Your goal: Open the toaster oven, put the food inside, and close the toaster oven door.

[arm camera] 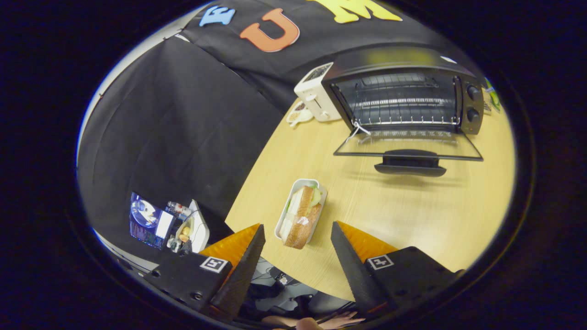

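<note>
Gripper view: toaster oven (403,98) upper right stands open; released tongs (298,233) frame the sandwich (301,215) at lower centre. Grasping it seems next.

Black toaster oven (403,98) door down, sandwich (301,216) in white tray (293,190) on table

Pale wood-grain table (412,206), smooth, matt; toaster oven (403,98) glossy dark casing, glass door (408,146) down, shiny wire metal rack (403,120); crusty bread on the sandwich (301,217) — smooth white tray (293,190); ribbed gripper (298,236) pads, spread wide.
</note>
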Demonstrator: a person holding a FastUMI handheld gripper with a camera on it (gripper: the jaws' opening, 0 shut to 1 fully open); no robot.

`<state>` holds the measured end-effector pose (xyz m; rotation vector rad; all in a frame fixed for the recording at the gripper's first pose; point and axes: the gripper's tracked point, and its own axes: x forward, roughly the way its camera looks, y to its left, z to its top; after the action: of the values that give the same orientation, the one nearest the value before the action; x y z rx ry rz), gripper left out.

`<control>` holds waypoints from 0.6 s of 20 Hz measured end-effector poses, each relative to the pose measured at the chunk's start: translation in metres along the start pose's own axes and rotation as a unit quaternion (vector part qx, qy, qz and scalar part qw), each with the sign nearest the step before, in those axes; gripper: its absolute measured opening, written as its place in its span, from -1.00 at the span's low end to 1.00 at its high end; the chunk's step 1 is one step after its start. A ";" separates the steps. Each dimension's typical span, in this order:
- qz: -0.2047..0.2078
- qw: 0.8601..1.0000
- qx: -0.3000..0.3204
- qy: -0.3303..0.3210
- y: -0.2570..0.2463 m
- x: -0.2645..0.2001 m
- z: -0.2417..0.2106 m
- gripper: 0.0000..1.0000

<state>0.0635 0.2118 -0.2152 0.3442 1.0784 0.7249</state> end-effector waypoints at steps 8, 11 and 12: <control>-0.021 0.997 0.030 0.062 -0.011 0.046 0.000 0.40; -0.027 0.997 0.029 0.070 -0.012 0.055 -0.003 0.21; -0.026 0.996 0.031 0.074 -0.010 0.055 -0.004 0.11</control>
<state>0.0790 0.2422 -0.2599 0.3177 1.2464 0.6802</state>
